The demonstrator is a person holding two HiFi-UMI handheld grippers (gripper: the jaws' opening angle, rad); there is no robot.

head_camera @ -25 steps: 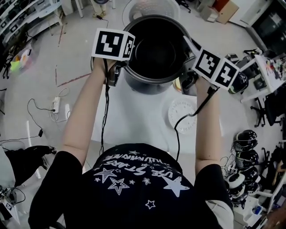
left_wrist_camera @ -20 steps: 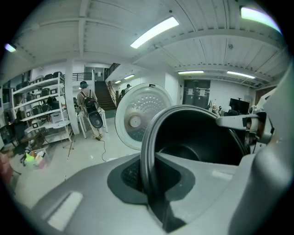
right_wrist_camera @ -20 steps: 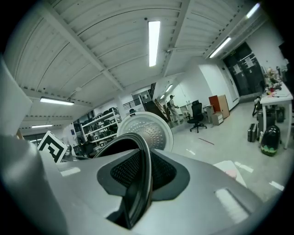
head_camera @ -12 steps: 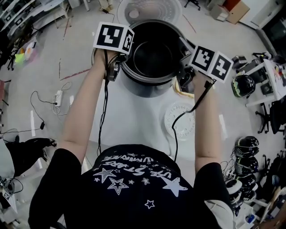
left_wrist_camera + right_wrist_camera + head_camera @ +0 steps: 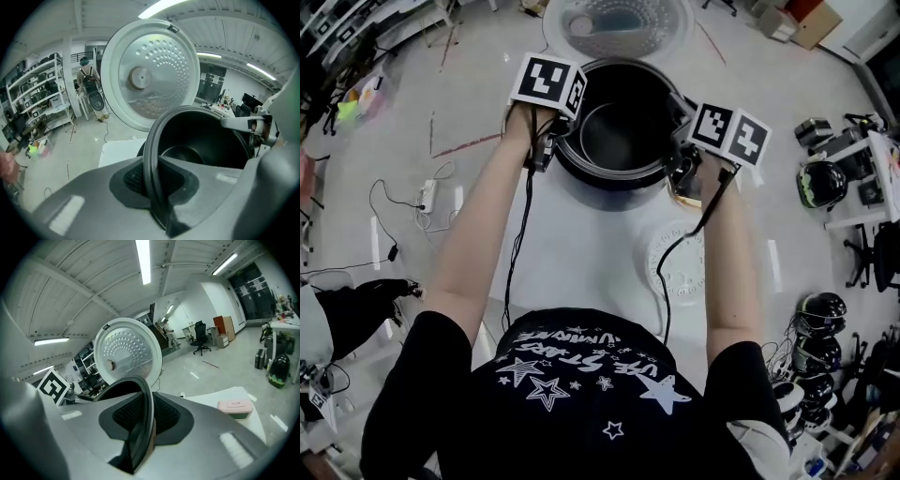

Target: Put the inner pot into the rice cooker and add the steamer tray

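Left claw is closed narrow on the left side of the inner pot's rim. In the left gripper view the dark rim runs edgewise between the pads, which are pressed against it. The inner pot is upright, mouth up and dark inside, with nothing in it. It is carried between both claws at the far end of the white worktop. Directly behind it the rice cooker lid stands open, its perforated inner plate facing the person. No view settles whether the pot's base is seated in the cooker body.

Right claw is likewise closed narrow on the opposite side of the rim, which is clamped between its pads.

Steamer tray, white and round, lies flat on the worktop. It sits nearer the person and to the right of the pot, apart from it and partly under the right forearm. A pink box rests on the worktop further right.
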